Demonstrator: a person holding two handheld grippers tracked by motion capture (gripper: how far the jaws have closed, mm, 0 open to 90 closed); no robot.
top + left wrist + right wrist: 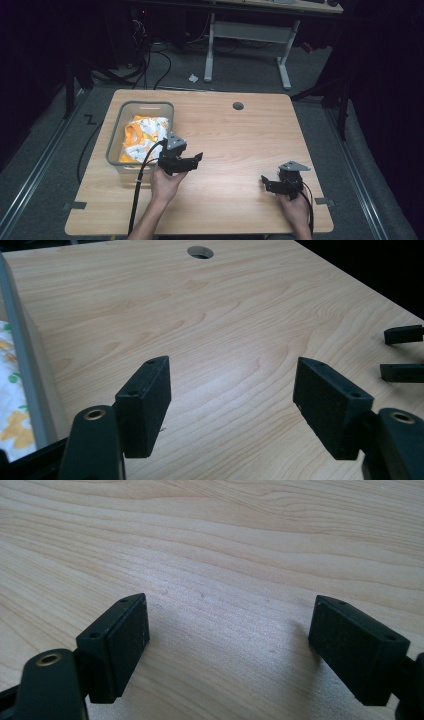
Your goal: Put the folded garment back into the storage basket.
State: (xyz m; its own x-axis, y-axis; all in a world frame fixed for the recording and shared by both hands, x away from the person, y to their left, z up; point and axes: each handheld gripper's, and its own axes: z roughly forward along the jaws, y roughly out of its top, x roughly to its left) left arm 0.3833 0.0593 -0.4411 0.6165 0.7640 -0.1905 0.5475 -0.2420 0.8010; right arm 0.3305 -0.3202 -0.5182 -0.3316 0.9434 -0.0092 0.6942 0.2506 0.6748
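While both grippers (196, 159) (266, 181) gape empty, orange-patterned white cloth (142, 137) lies crumpled in grey bin (114, 141).

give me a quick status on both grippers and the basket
Left gripper open, empty, beside basket. Right gripper open, empty, over bare table. Cloth in basket. Nothing in the way.

Two hands are holding grippers low, well apart: the left gripper (192, 161) and the right gripper (266, 182) are both gaping wide, gripping nothing.
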